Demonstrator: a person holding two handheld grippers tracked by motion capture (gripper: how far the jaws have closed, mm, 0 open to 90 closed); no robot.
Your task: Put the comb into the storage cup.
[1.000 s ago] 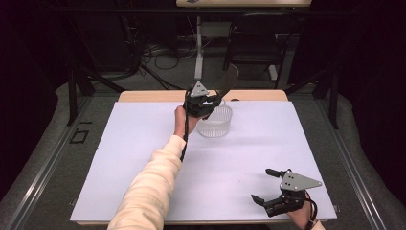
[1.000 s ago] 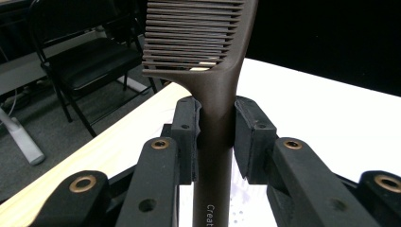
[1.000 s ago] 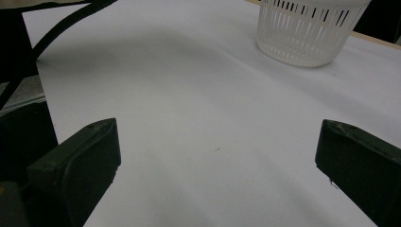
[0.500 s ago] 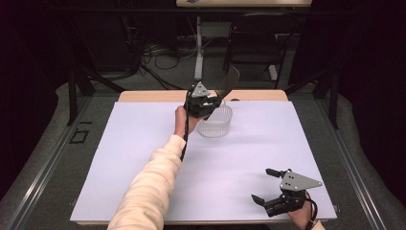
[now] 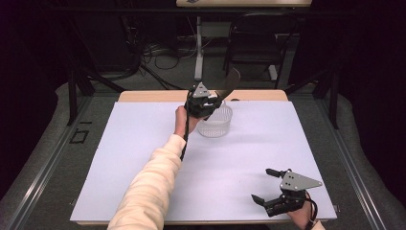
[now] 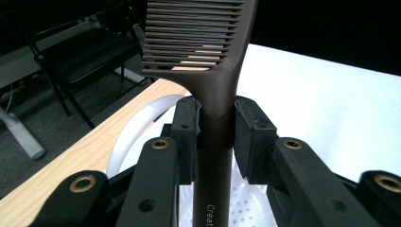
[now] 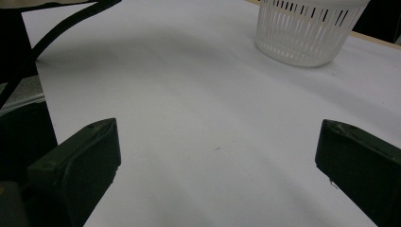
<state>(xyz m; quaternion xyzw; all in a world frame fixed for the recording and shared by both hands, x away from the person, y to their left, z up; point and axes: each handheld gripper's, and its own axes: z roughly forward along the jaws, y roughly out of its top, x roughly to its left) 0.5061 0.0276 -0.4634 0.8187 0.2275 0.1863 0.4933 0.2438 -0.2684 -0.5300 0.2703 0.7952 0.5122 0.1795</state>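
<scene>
Over the basket point(image 5: 215, 122), at the far middle of the white mat point(image 5: 119, 163), the left gripper point(image 5: 207, 103) holds a dark comb point(image 5: 229, 82). In the left gripper view its jaws are closed on the comb's point(image 6: 213, 71) handle, pads pressing from both sides, the toothed end standing up past the fingertips and the handle's lower end running down toward the perforated floor of the basket point(image 6: 142, 123) below. The basket is a white slotted tub; in the high view the left gripper sits right at its near-left rim, with the comb's teeth reaching up and away toward the far edge of the table point(image 5: 143, 96).

Judging by this, the step in hand is either setting the comb into the basket or lifting it out; the pictures do not settle which. If it is going in, the next move calls for lowering the handle end inside the rim and only then letting the jaws part, so the comb leans against the wall rather than tipping the light tub.

Left arm: stretched well forward from the bottom edge, sleeve pale, hand wrapped round the gripper body, wrist cocked so the jaws point up and forward.

Far to the right, near the mat's front corner, the right gripper point(image 5: 268, 184) rests low with jaws wide apart and nothing between them; its own view looks across bare mat to the basket point(image 7: 309, 30), well apart.
</scene>
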